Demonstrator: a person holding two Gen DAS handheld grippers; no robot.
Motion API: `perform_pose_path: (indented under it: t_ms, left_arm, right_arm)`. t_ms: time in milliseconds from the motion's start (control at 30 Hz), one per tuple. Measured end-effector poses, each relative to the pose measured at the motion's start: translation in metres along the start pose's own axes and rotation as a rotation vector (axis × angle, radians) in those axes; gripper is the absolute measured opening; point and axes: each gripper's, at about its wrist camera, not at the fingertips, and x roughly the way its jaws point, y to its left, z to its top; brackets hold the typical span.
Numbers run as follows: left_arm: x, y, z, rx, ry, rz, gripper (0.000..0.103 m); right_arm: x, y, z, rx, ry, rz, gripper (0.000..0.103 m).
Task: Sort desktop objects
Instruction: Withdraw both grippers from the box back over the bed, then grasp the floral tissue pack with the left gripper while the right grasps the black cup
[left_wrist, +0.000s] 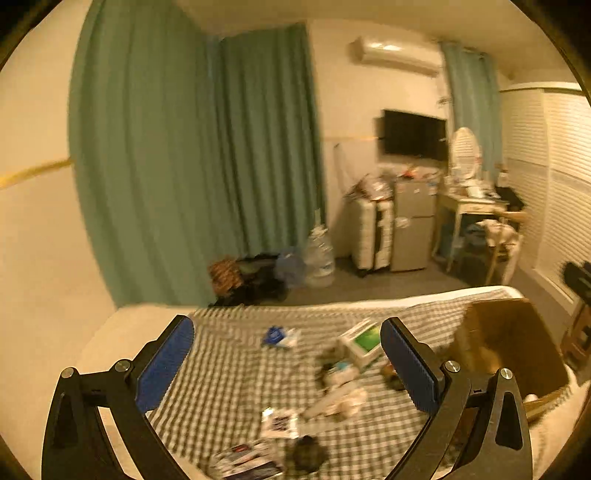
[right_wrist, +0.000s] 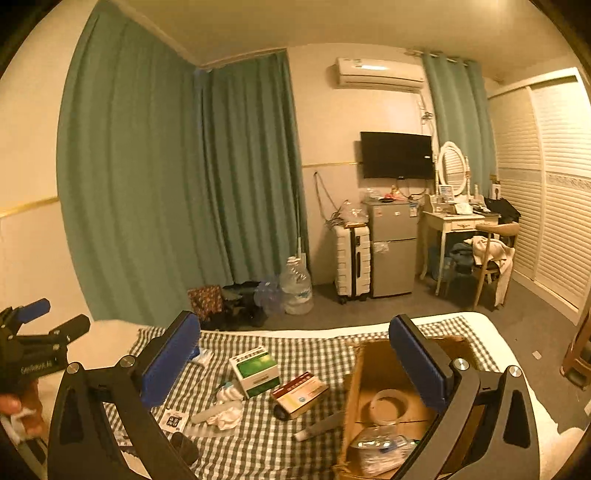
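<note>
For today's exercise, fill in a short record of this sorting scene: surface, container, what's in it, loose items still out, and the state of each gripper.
surface: checkered cloth spread over a bed
container: open cardboard box at the right end of the cloth
in the box: roll of clear tape, clear plastic bag
loose items: green and white carton, red and tan carton, crumpled tissue
left gripper: open, nothing between the fingers
right gripper: open, nothing between the fingers
</note>
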Motion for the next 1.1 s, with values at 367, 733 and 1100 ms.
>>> perform_pose_path:
  t_ms: [367, 733, 1100]
  left_arm:
    - [0.137, 0.072, -0.089, -0.166, 0.392, 0.016, 0.103]
    - [0.215, 0.054, -0.206, -0.053, 0.927, 0.024, 0.103]
    - [0.219, 0.045, -0.255, -0.009, 1.056, -0.014, 0.061]
  right_arm:
    - [0.1, 0.041, -0.064, -0.092, 0.255, 0.004, 0.103]
    - [0.222, 0.063, -0.174, -0.059, 0.661, 0.141, 0.103]
    - [0.253, 0.146, -0.259, -0.218, 0.973, 0.371, 0.069]
